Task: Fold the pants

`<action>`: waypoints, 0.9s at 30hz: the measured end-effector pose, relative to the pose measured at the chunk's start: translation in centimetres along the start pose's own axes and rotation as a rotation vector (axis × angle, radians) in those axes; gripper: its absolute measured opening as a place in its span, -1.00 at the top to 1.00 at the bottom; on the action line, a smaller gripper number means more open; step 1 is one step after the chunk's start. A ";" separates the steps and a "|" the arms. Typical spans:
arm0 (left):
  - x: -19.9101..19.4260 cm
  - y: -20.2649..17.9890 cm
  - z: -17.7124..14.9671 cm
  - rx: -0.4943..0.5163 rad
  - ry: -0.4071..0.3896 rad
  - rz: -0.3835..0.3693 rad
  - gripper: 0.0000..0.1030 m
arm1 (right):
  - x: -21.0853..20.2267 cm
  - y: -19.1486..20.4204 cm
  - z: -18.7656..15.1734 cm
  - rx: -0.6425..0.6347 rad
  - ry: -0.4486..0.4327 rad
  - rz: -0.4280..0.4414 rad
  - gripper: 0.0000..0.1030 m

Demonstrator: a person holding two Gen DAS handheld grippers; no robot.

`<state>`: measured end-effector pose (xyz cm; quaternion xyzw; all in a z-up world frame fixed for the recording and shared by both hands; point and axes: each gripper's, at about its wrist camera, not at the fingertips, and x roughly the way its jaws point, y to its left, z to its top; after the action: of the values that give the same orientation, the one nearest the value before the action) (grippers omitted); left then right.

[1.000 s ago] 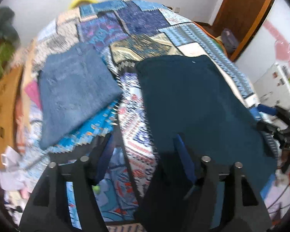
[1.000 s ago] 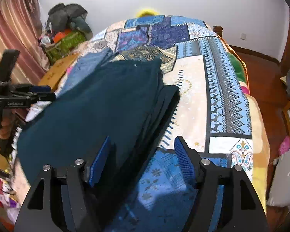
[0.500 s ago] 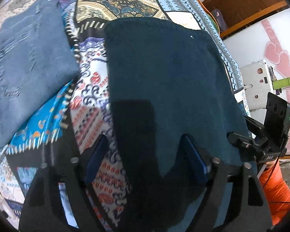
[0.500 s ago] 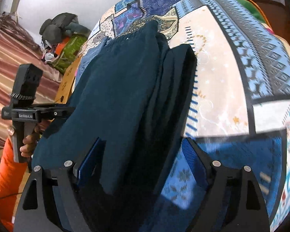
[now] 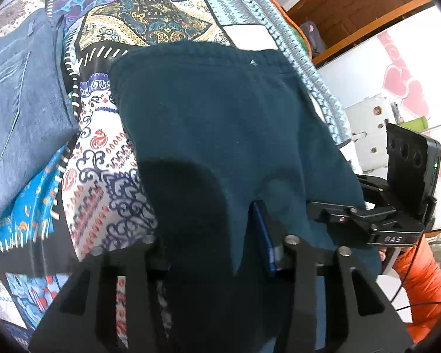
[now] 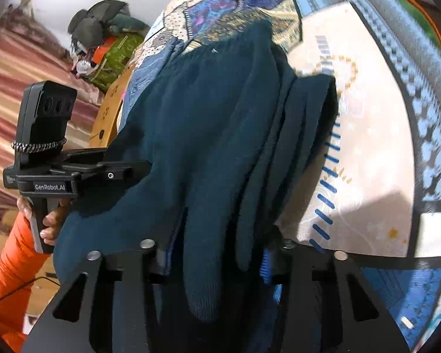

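Dark teal pants [image 5: 220, 117] lie lengthwise on a patchwork bedspread [image 5: 103, 176], waistband at the far end. My left gripper [image 5: 211, 253] is closing on the near left edge, and the cloth bunches up in a ridge between its blue pads. My right gripper [image 6: 214, 259] is closing on the near right edge of the pants [image 6: 214, 117], with folded layers squeezed between its pads. Each view also shows the other gripper from the side: the right gripper [image 5: 323, 209] and the left gripper [image 6: 132, 172] both have their fingers sunk into the fabric.
Folded blue jeans [image 5: 17, 117] lie on the bed left of the pants. A person's hand [image 6: 50, 220] in an orange sleeve [image 6: 8, 264] holds the left handle. A pile of clothes [image 6: 103, 29] sits by the far wall, and a white appliance [image 5: 367, 123] stands off the bed's right side.
Both grippers dropped toward the near end of the pants and tipped downward. Their jaws widened, then narrowed onto the fabric, which now bunches between the pads.
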<state>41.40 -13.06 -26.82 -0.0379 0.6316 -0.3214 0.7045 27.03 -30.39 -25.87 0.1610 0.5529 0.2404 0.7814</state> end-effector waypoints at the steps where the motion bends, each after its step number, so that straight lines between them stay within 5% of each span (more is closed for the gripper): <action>1: -0.5 -0.2 -0.4 0.005 -0.011 -0.007 0.30 | -0.3 0.5 -0.1 -0.027 -0.004 -0.015 0.33; 7: -4.3 -2.5 -2.7 0.078 -0.105 0.048 0.37 | -2.2 4.2 -0.2 -0.153 -0.050 -0.069 0.37; 15: -15.3 -5.2 -4.2 0.165 -0.394 0.201 0.42 | -5.5 10.4 3.7 -0.278 -0.245 -0.041 0.40; 20: -22.3 -4.1 -4.3 0.143 -0.562 0.276 0.42 | -6.5 14.9 7.2 -0.354 -0.352 -0.013 0.40; 27: -27.3 0.4 -2.5 0.074 -0.675 0.342 0.42 | -4.0 20.1 12.8 -0.418 -0.399 0.014 0.40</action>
<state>39.35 1.79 -3.92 -0.0100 0.3490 -0.1912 0.9173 34.04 -15.69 -8.06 0.0442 0.3255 0.3181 0.8893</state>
